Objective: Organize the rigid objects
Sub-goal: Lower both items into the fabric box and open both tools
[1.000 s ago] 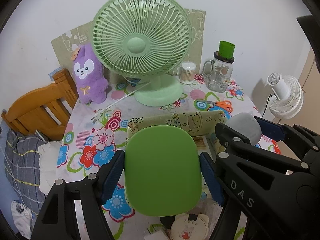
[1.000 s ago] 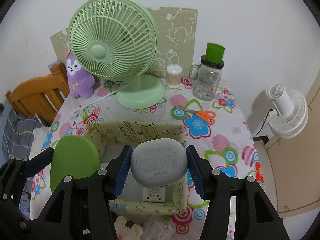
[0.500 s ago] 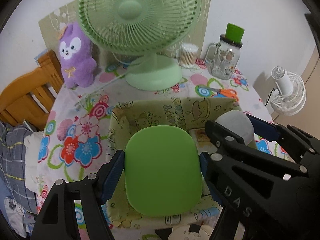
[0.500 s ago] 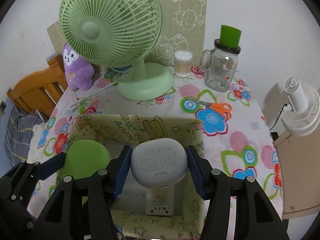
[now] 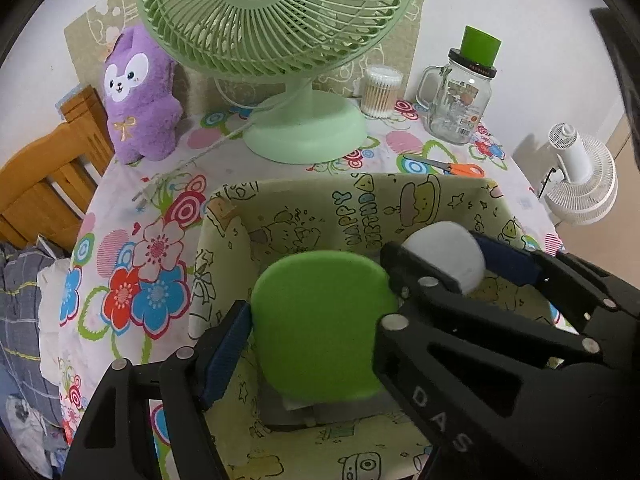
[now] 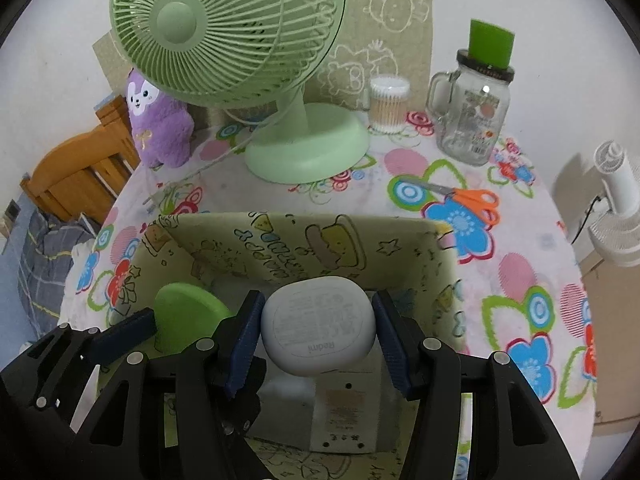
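Inside the box [image 6: 400, 236], each gripper clamps its own case: green [image 5: 320, 328], white [image 6: 320, 324]

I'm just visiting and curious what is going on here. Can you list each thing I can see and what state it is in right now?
left gripper: shut on the green case, above the box.
right gripper: shut on the white case, above the box.
fabric box: open, a flat grey device lying inside.
glass jar: upright, lid on, green cup on top.
scissors: closed, flat on the table.
green fan: upright.
cotton swab tub: upright, full.
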`<move>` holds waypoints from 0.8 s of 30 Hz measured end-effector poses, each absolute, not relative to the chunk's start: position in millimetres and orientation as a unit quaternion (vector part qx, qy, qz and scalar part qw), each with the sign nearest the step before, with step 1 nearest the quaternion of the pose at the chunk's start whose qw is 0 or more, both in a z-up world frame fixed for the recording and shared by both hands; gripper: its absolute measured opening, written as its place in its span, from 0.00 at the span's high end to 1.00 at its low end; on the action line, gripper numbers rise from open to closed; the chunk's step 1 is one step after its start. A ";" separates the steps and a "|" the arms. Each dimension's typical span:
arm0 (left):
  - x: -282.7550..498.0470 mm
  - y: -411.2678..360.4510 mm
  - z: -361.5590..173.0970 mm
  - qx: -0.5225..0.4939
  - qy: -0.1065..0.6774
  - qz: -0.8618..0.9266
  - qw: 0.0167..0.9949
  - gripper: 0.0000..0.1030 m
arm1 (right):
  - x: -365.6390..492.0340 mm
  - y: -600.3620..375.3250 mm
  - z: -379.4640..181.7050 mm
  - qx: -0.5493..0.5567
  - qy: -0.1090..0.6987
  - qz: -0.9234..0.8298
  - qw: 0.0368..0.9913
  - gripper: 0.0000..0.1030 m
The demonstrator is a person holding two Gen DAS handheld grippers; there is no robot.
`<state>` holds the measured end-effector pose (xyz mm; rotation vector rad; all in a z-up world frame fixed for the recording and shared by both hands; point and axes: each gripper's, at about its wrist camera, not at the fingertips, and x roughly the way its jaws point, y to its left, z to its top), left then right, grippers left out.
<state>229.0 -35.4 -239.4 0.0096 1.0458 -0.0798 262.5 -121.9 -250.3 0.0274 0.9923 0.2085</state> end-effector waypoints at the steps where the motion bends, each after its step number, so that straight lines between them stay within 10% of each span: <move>1: 229.4 -36.5 -240.0 0.009 0.499 -0.037 0.866 0.25 | 263.0 -122.4 -251.0 0.013 0.475 0.100 0.874 0.43; 11: 231.3 -37.4 -241.3 0.014 0.505 -0.038 0.862 0.24 | 264.1 -123.2 -250.7 0.021 0.468 0.115 0.876 0.42; 24: 213.3 -36.3 -223.4 0.024 0.496 -0.034 0.868 0.13 | 242.8 -127.6 -230.1 0.030 0.447 0.127 0.885 0.12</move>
